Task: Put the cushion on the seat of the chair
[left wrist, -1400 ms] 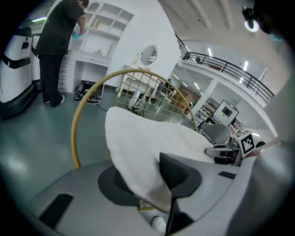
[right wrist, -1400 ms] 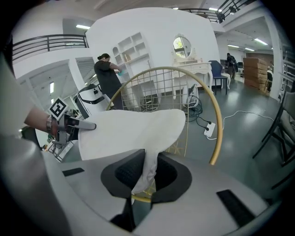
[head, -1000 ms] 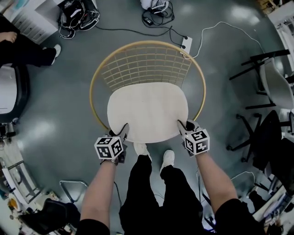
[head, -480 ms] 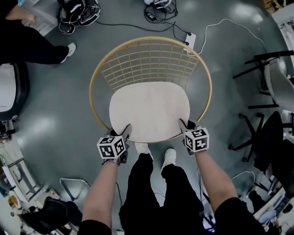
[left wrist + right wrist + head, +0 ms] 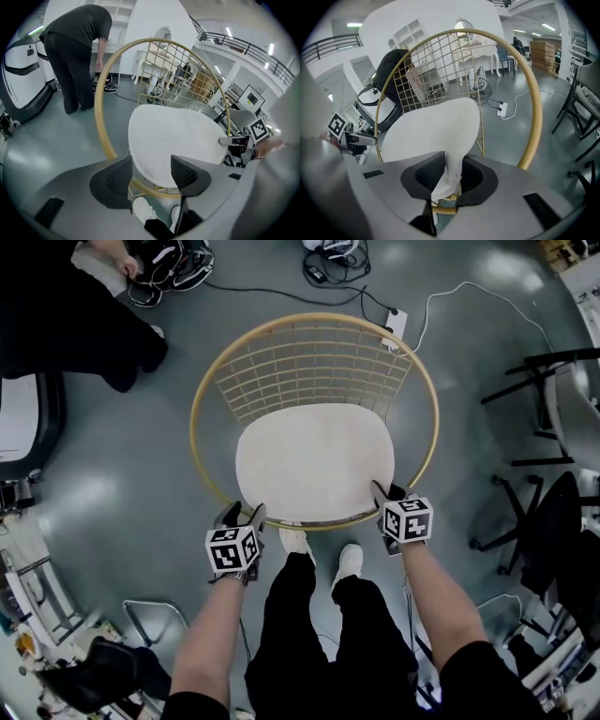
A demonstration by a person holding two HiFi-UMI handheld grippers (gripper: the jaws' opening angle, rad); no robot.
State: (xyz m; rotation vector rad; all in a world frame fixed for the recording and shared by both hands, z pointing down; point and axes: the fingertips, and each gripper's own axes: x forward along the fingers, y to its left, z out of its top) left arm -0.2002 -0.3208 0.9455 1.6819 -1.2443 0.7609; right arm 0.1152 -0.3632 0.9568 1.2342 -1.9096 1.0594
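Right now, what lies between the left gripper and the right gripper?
Head view: the front edge of the cushion, over the gold chair rim. Both grippers' jaws have just been opening: left gripper empty, right gripper pinching the cushion.

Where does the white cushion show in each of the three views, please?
Head view: cushion at centre, inside the gold hoop.
Left gripper view: cushion from centre to right.
Right gripper view: cushion centre-left, narrowing down to bottom centre.
Shared landmark: the gold hoop around it.
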